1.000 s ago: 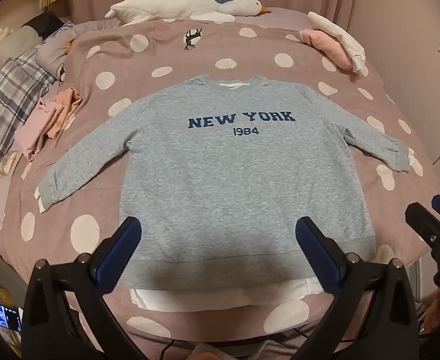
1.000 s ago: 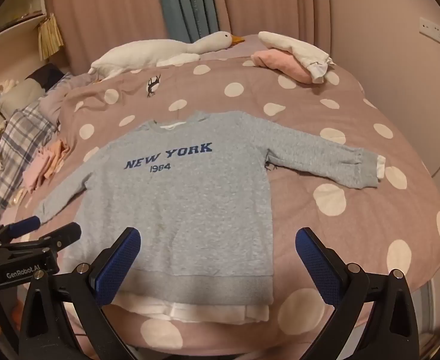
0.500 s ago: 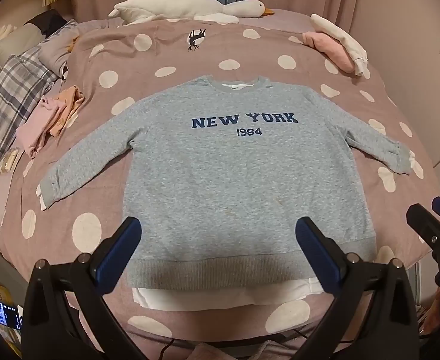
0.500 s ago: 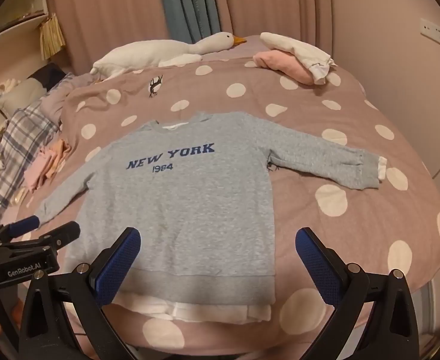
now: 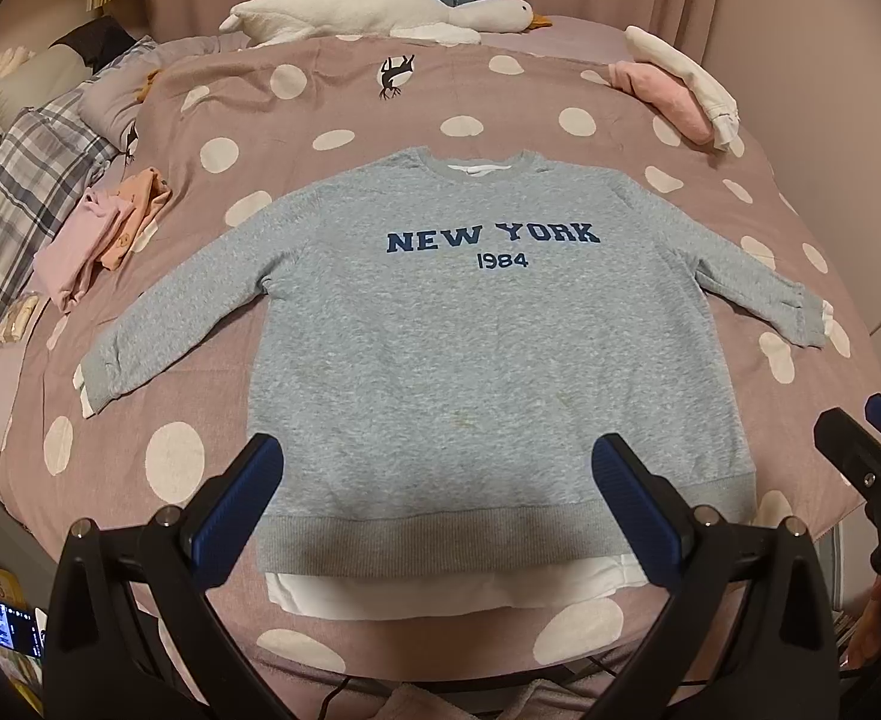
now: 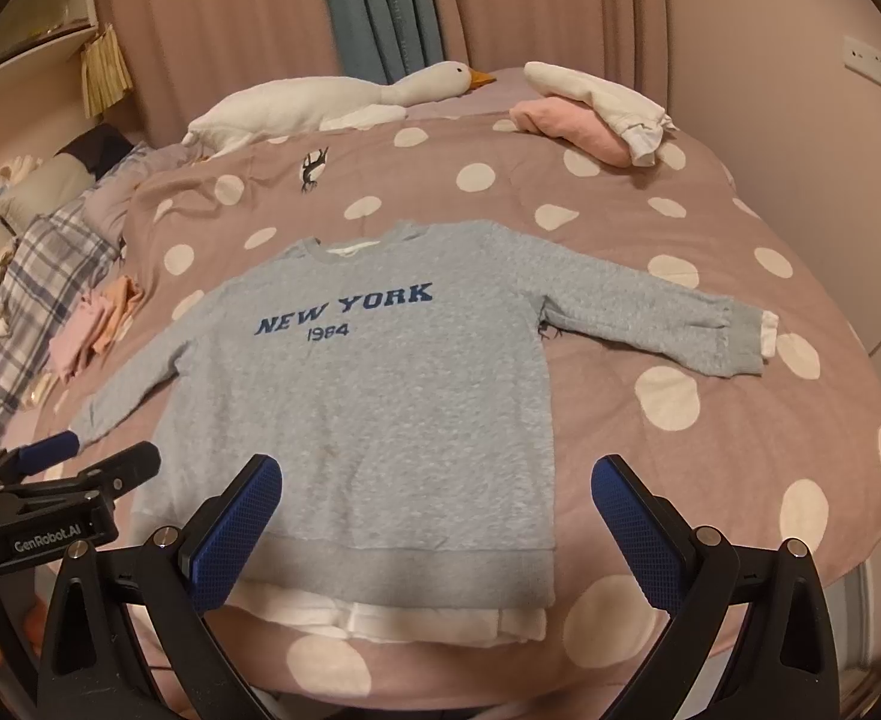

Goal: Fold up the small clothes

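A: Here's the grey sweatshirt (image 5: pixel 470 330), spread flat and face up in the middle of the frame on the polka-dot bedspread (image 5: pixel 560 78) — both sleeves out to the sides, not one fold in it yet

B: So the folding of this one hasn't begun, by my reading. The left gripper (image 5: pixel 437 468) stands wide apart at the bottom of its own view, above the hem, holding nothing

A: And the right gripper (image 6: pixel 434 489) — same story, blue pads spread wide and empty, low in the frame near the bottom edge of the garment

B: Look of the thing: heathered grey knit, "NEW YORK 1984" in navy across the chest, ribbed hem and cuffs, a white layer peeking out below the hem, at the cuffs and inside the collar

A: Lies smooth, few wrinkles. Faint yellowish marks on the lower front, I think

B: Upper right there's a pink and white bundle (image 5: pixel 674 90), and at the left a small pink and orange pile (image 5: pixel 104 228) — whether those are finished pieces or waiting ones, I can't tell

A: What's left here, then: sleeves in, body over — the whole job
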The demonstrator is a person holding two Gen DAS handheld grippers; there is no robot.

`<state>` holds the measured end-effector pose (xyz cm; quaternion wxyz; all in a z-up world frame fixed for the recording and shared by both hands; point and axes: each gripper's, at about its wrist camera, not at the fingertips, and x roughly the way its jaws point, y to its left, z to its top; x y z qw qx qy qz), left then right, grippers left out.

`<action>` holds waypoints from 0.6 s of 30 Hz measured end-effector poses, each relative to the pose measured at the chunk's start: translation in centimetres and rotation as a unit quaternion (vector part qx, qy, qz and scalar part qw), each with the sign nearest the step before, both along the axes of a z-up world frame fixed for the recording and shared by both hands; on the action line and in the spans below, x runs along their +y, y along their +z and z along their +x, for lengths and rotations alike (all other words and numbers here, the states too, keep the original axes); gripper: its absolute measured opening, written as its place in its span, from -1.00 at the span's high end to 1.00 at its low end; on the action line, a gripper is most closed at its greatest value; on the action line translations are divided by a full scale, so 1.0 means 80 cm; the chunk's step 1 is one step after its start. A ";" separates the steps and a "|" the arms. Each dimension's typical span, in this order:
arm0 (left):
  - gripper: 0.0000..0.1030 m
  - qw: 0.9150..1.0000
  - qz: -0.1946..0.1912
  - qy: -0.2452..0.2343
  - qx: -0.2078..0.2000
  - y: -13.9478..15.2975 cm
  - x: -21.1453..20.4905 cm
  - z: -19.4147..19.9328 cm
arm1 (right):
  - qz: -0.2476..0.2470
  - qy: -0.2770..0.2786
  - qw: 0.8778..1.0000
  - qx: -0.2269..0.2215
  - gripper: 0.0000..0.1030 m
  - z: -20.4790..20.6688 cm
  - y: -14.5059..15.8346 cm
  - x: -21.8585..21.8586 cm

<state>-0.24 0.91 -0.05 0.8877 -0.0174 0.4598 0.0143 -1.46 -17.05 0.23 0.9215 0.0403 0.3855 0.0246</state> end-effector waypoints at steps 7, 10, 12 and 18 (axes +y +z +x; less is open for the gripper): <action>-1.00 1.000 0.001 0.000 -0.001 0.000 0.000 0.000 | 0.000 0.002 1.000 0.000 -0.99 0.000 0.000 0.000; -1.00 1.000 0.003 0.001 -0.001 0.000 0.000 0.000 | 0.001 0.001 1.000 0.000 -0.99 0.000 -0.001 -0.001; -1.00 1.000 0.004 0.001 -0.001 0.000 -0.002 0.000 | 0.001 0.002 1.000 0.000 -0.99 0.001 -0.002 -0.004; -1.00 1.000 0.005 0.001 0.000 0.000 -0.001 0.000 | 0.002 0.002 1.000 0.000 -0.99 0.000 -0.002 0.006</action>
